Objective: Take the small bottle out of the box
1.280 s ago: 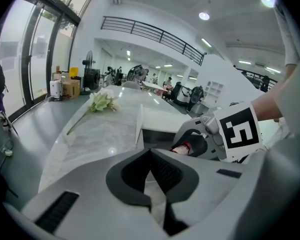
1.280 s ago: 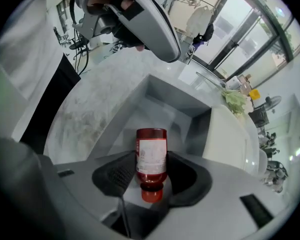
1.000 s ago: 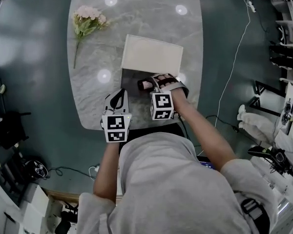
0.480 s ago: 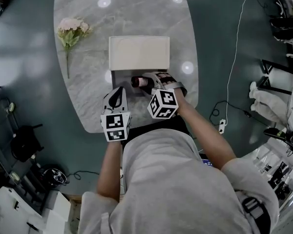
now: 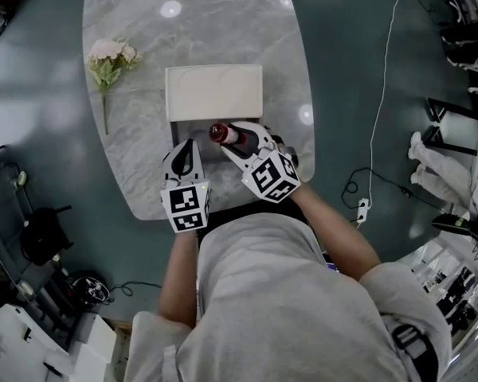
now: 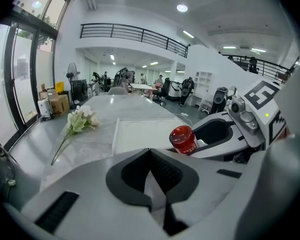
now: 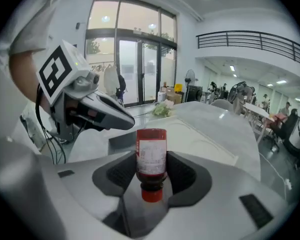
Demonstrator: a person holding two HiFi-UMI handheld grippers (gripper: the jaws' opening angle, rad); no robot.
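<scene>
The small bottle (image 5: 223, 134) is dark red with a white label and a red cap. My right gripper (image 5: 233, 136) is shut on it and holds it over the box's grey base (image 5: 193, 132). In the right gripper view the bottle (image 7: 151, 159) stands between the pads, cap end (image 7: 151, 194) nearest the camera. The box's white lid (image 5: 213, 92) lies open behind the base. My left gripper (image 5: 186, 151) hovers at the base's left front, shut and holding nothing. In the left gripper view (image 6: 150, 156) the bottle's red end (image 6: 182, 139) shows to the right.
A bunch of pale pink flowers (image 5: 107, 58) lies on the marble table (image 5: 143, 173) left of the box. The table's near edge runs just below both grippers. A white cable (image 5: 378, 110) crosses the floor to the right. Furniture stands at the far right.
The right gripper has raised the bottle out of the grey base and swung it left, with its marker cube tilting. The left gripper has hardly moved.
</scene>
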